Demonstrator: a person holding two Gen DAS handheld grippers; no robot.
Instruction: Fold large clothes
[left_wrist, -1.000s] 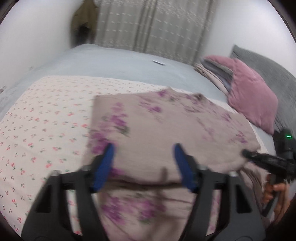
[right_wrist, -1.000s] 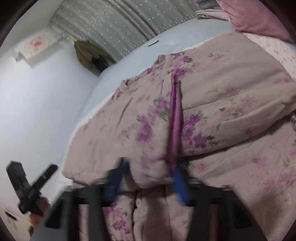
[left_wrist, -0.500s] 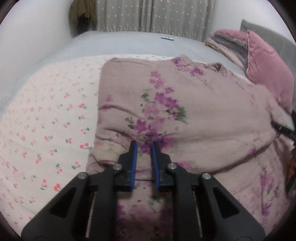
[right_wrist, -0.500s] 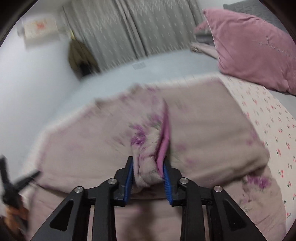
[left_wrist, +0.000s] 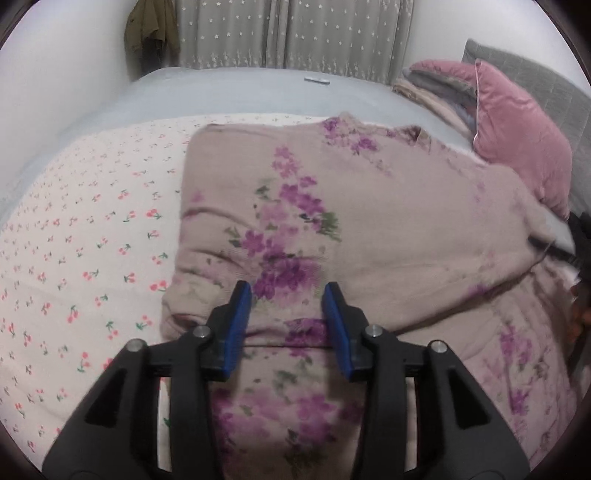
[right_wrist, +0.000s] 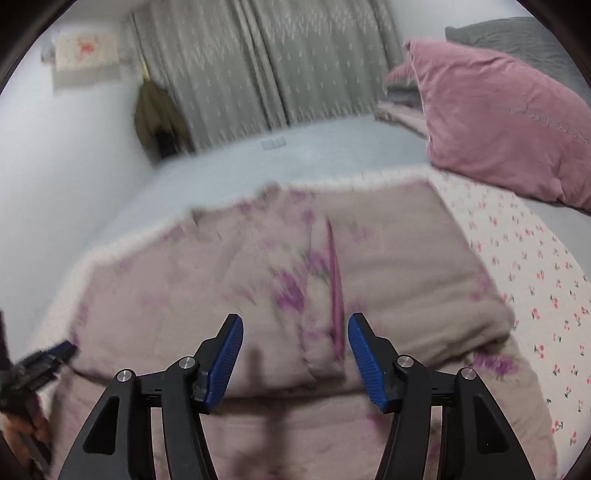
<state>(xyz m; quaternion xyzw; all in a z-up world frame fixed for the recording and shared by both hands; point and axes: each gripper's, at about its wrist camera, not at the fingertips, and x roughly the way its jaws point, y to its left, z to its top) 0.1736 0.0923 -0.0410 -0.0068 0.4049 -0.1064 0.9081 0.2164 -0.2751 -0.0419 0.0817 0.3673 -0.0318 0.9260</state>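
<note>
Our left gripper and right gripper hover released above the folded floral garment; its thick fold may spring open.

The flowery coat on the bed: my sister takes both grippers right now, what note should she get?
Left gripper: open, empty, over the folded edge.
Right gripper: open, empty, near the pink placket.
Flowery coat lies on the cherry-print sheet, beside the pink pillow.
Done: top part folded down over the lower part.
Left: probably another fold to make it smaller, then smooth it.
</note>
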